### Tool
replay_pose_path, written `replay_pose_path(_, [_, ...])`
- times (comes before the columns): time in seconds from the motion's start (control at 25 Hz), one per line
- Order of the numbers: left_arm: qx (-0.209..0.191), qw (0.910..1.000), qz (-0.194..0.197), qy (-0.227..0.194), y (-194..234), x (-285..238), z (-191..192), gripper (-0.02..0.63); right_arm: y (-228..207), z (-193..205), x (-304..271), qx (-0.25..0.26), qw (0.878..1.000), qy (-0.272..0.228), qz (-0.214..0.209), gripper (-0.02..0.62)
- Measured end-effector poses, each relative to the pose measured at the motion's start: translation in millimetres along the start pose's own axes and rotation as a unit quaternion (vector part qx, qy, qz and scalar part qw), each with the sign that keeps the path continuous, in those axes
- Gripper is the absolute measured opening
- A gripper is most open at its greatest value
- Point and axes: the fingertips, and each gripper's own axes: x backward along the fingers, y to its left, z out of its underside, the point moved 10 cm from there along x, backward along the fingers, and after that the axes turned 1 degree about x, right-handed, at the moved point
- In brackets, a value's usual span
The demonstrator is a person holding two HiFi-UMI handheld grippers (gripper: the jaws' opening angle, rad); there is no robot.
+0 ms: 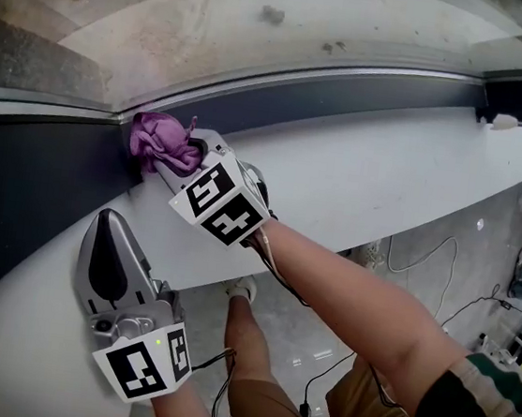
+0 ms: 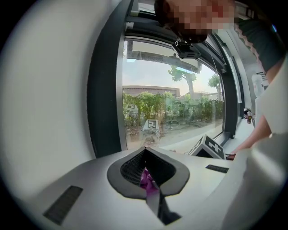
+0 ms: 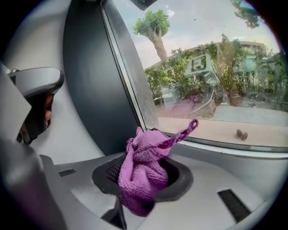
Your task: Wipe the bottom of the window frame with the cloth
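A crumpled purple cloth is pressed into the corner where the dark window frame meets the upright post. My right gripper is shut on the cloth. In the right gripper view the cloth bulges out of the jaws, with a loop sticking up toward the glass, next to the frame's bottom rail. My left gripper lies shut on the white sill, lower left and apart from the cloth. A small purple scrap shows at its jaw seam.
The dirty glass pane runs above the frame, with a square marker tag outside. A small white object sits on the frame at far right. Cables lie on the floor below the sill edge. Small bottles stand far along the sill.
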Motion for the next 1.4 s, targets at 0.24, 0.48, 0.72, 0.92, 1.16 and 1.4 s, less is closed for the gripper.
replay_pose_path(0.24, [-0.012,0.9998,0.008,0.011,-10,-4,0,0.003,-3,-1,6,0.018,1.0,0.011,0.007,0.146])
replay_pose_path(0.48, [-0.023,0.9994,0.017,0.021,-19,-9,0,0.003,-12,2,14,0.021,0.999,0.016,0.019,0.146])
replay_pose_path(0.72, [-0.016,0.9991,0.03,0.027,-35,-20,3,0.003,-26,10,28,0.012,1.0,0.017,0.023,0.146])
replay_pose_path(0.92, [-0.017,0.9987,0.039,0.028,-52,-31,-1,0.003,-42,18,43,0.009,0.999,0.019,0.032,0.146])
replay_pose_path(1.16, [-0.025,0.9977,0.056,0.03,-65,-38,-3,0.003,-47,20,55,0.012,0.999,0.01,0.044,0.146])
replay_pose_path(1.4, [-0.026,0.9967,0.067,0.038,-81,-44,5,0.003,-58,27,64,0.009,0.999,0.001,0.054,0.146])
